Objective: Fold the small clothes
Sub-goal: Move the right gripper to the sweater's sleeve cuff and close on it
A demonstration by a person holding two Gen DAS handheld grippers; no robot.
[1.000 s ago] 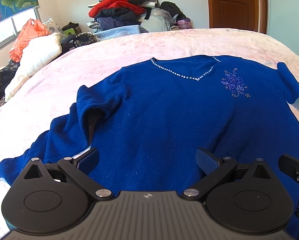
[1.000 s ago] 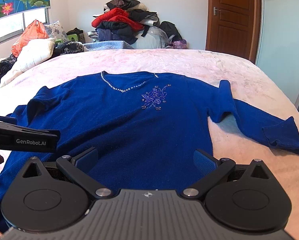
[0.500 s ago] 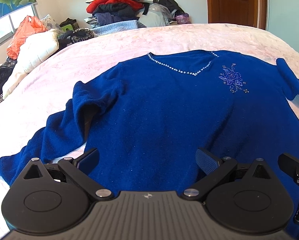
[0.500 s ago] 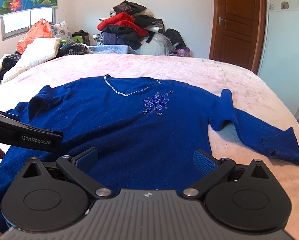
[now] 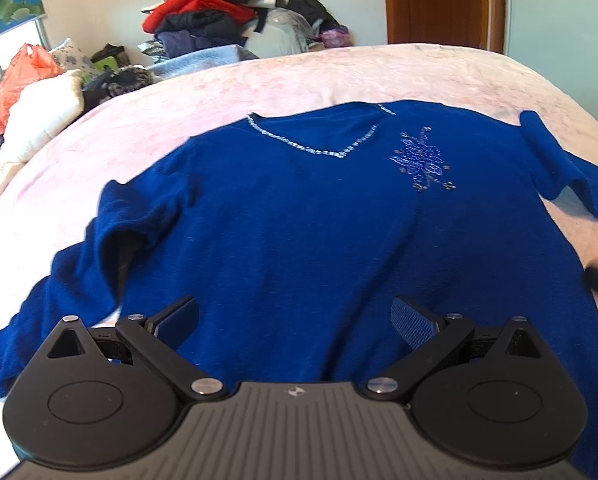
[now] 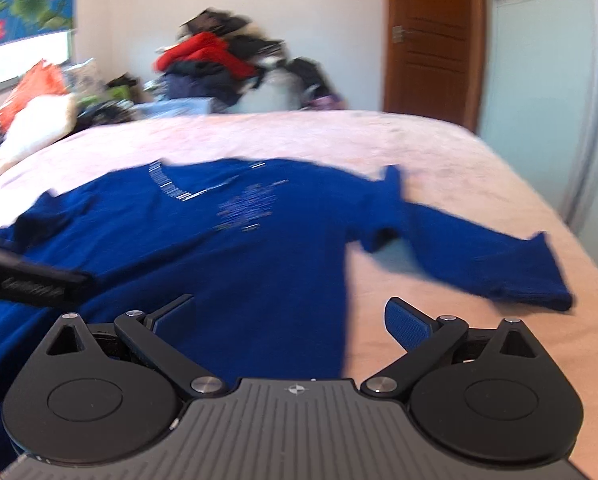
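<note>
A royal-blue V-neck sweater point(image 5: 299, 216) with a beaded neckline and a sequin flower lies face up on the pink bed point(image 5: 219, 92), both sleeves spread out. My left gripper point(image 5: 295, 316) hovers open over its lower hem with nothing between the pads. In the blurred right wrist view the sweater point(image 6: 227, 256) fills the left half and its right sleeve point(image 6: 499, 268) reaches out to the right. My right gripper point(image 6: 289, 316) hangs over the sweater's right side edge, wide apart and closing, with only cloth beneath. The left gripper's body point(image 6: 31, 284) shows at that view's left edge.
A heap of clothes point(image 5: 219, 12) is piled at the far wall. White bedding point(image 5: 39, 120) and an orange bag point(image 5: 19, 76) lie along the bed's left side under a window. A brown door point(image 5: 439, 0) stands at the back right.
Both grippers have shifted to the right across the sweater's lower part; the right one now reaches its right side edge and the bare bedspread. The right view is motion-blurred.
</note>
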